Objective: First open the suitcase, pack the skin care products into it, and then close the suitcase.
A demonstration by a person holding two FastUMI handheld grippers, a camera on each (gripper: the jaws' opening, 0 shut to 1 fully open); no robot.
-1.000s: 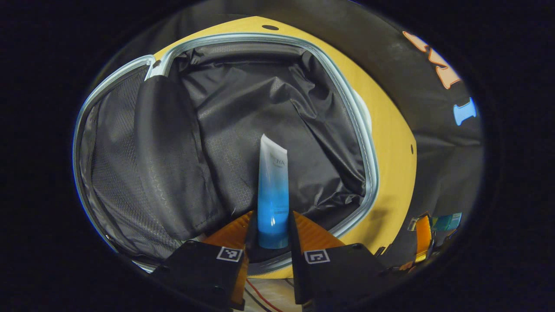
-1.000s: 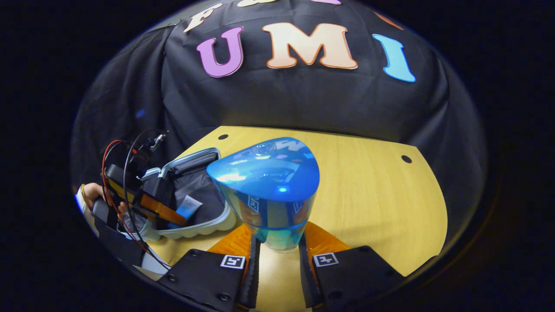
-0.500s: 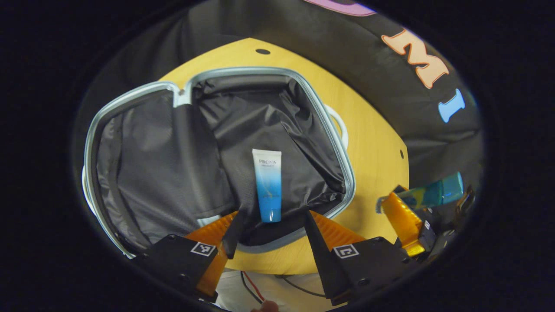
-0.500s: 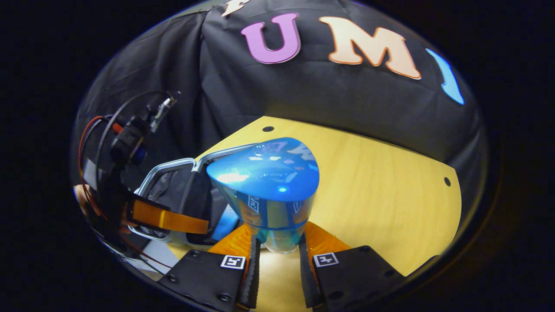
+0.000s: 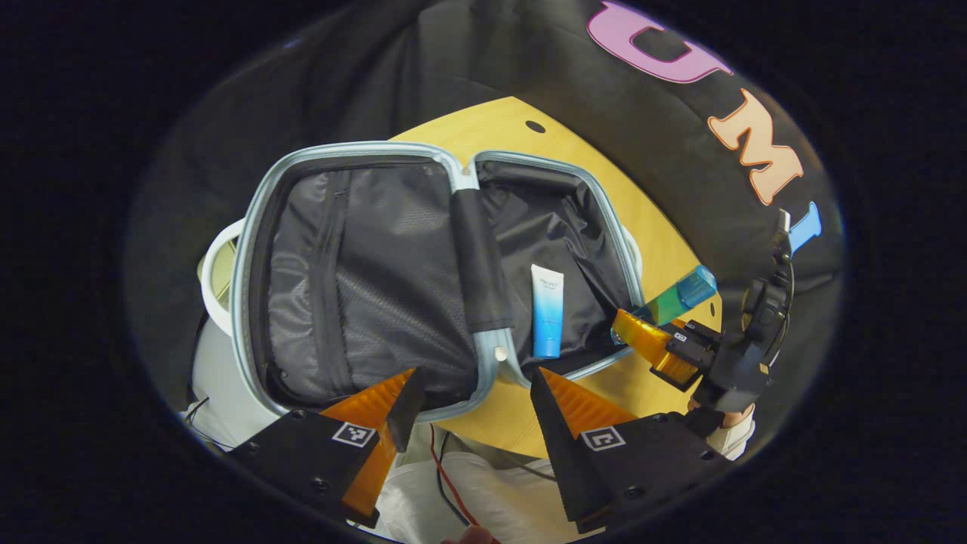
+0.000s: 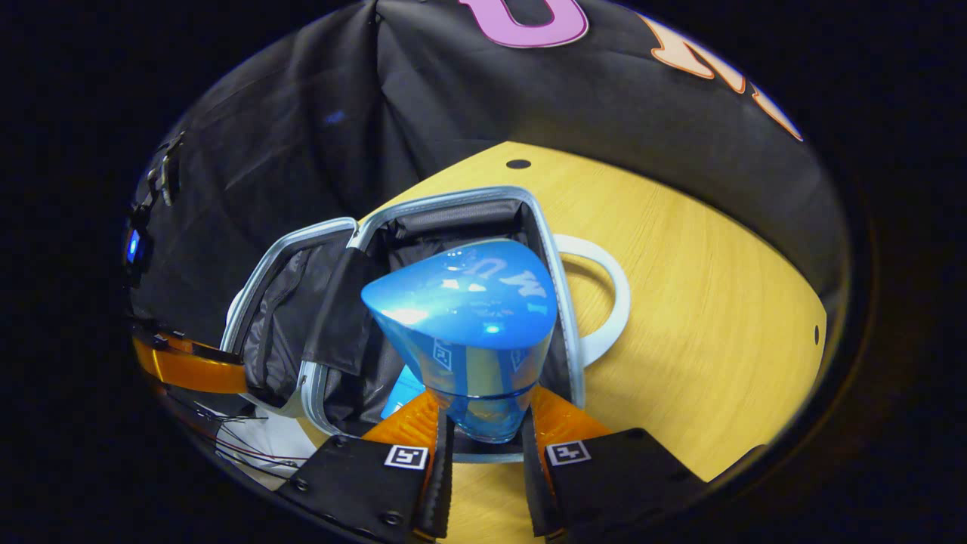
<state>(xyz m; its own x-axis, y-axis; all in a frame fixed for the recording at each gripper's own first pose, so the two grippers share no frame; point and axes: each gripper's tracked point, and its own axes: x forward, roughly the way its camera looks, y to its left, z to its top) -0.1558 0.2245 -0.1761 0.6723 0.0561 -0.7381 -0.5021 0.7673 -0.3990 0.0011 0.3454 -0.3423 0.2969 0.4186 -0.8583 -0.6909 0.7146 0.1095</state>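
Second product to be lowered into the open suitcase (image 5: 363, 279).
Left gripper view: left gripper (image 5: 468, 393) released; tube (image 5: 546, 311) already lying in the right half. Right gripper view: right gripper (image 6: 483, 438) clenched on blue bottle (image 6: 464, 325) above the lining; best set down beside the tube.

The left gripper (image 5: 468, 393) has two wedge-shaped fingers w/ ridged inner faces, each on a black block w/ a small square black-and-white marker and round screws. Thin red and black wires run beneath, over the person's pale clothing (image 5: 483, 491). In the left gripper view the right gripper (image 5: 642, 336) shows a black body w/ cables; a white cuff (image 5: 736, 438) sits at the hand holding it. Its own view shows matching blocks, markers, screws.
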